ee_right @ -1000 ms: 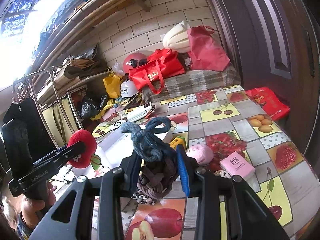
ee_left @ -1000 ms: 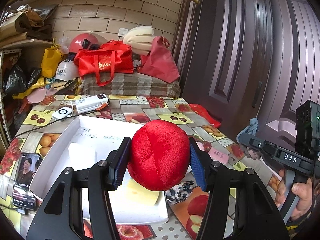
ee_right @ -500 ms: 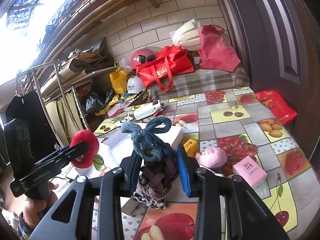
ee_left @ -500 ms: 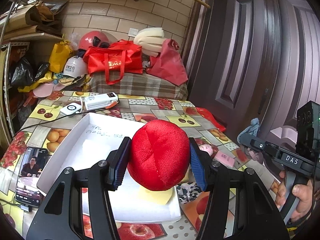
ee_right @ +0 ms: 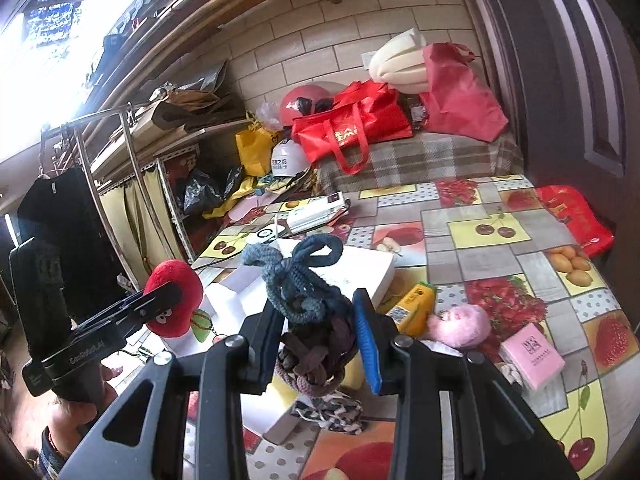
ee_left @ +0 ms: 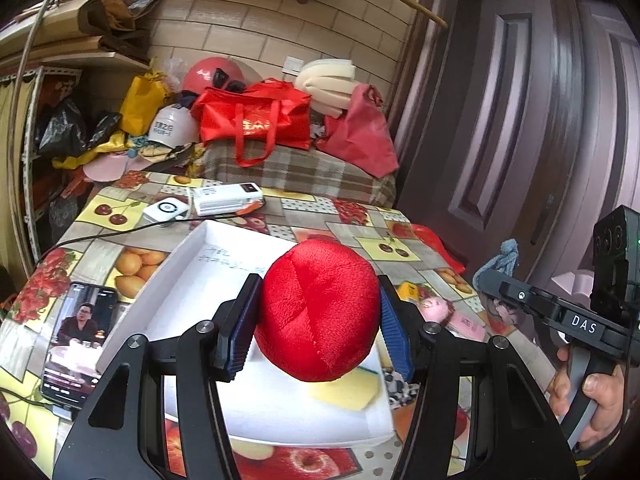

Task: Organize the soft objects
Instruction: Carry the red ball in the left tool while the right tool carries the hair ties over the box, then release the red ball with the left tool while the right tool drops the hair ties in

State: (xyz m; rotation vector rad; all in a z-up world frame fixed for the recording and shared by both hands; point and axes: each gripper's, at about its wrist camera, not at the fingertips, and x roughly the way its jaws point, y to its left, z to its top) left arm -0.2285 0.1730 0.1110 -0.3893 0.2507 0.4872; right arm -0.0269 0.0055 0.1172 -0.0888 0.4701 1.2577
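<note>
My left gripper [ee_left: 318, 318] is shut on a red plush apple [ee_left: 318, 312] and holds it above the white box lid [ee_left: 192, 280]. The apple also shows in the right wrist view [ee_right: 174, 300], with a face and green leaf. My right gripper [ee_right: 318, 328] is shut on a bundle of blue-grey and brown knitted rope [ee_right: 302, 288], held above the table. A pink plush [ee_right: 464, 326] and a patterned cloth [ee_right: 332, 412] lie on the table. A yellow sponge-like piece [ee_left: 344, 390] lies in the box.
The fruit-print tablecloth [ee_right: 488, 232] also holds a phone [ee_left: 74, 340], a power bank [ee_left: 228, 200], a white round device [ee_left: 166, 210], a pink carton [ee_right: 532, 356] and a yellow carton [ee_right: 412, 306]. Red bags [ee_left: 256, 120] and helmets sit behind. A dark door [ee_left: 520, 120] stands at right.
Both grippers have lifted and pulled back a little with their objects still held; more of the table shows below them. Grips are unchanged.
</note>
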